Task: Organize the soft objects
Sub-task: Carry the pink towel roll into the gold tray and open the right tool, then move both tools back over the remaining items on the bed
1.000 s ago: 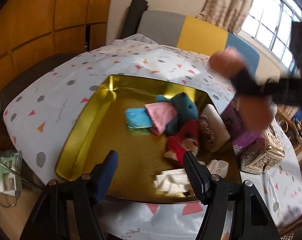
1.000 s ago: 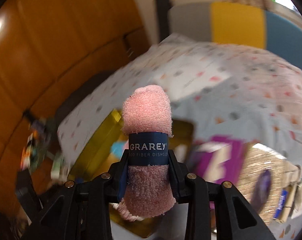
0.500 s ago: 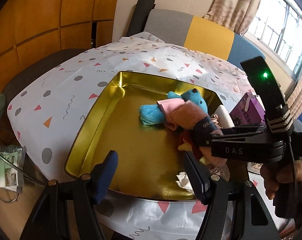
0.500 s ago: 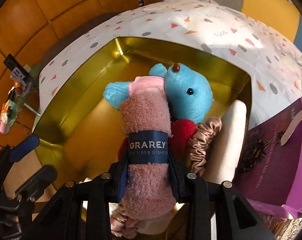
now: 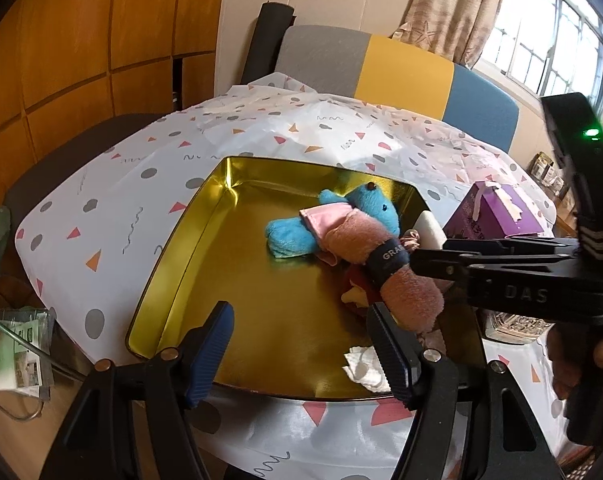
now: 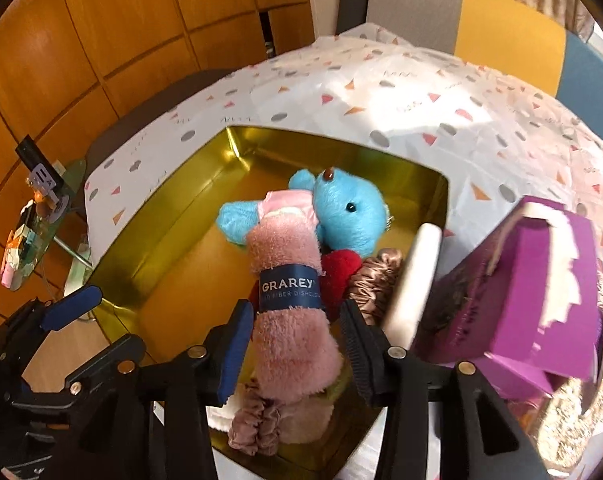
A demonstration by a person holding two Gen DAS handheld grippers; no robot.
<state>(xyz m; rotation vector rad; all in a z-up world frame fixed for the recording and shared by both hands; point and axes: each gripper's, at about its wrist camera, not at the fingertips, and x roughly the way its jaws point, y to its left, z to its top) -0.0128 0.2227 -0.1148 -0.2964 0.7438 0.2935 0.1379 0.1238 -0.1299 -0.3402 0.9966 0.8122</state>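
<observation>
A gold tray point(image 5: 189, 248) point(image 6: 173, 208) on the patterned tablecloth holds a blue plush bear point(image 5: 365, 208) point(image 6: 349, 216), a red plush point(image 6: 341, 268) and satin scrunchies point(image 6: 373, 280). A rolled pink cloth with a dark band point(image 6: 289, 304) point(image 5: 381, 264) lies on the pile over the bear. My right gripper point(image 6: 291, 320) has its jaws apart on either side of the roll. My left gripper point(image 5: 301, 344) is open and empty over the tray's near edge.
A purple box point(image 6: 541, 280) point(image 5: 497, 212) stands right of the tray, with a shiny woven box point(image 5: 513, 326) beside it. A white cloth point(image 5: 361, 364) lies at the tray's near side. A chair point(image 5: 381, 64) stands behind the table.
My right gripper carried the pink roll down into the tray onto the plush pile, and its jaws have opened off it. My left gripper stayed open, nearly still.
</observation>
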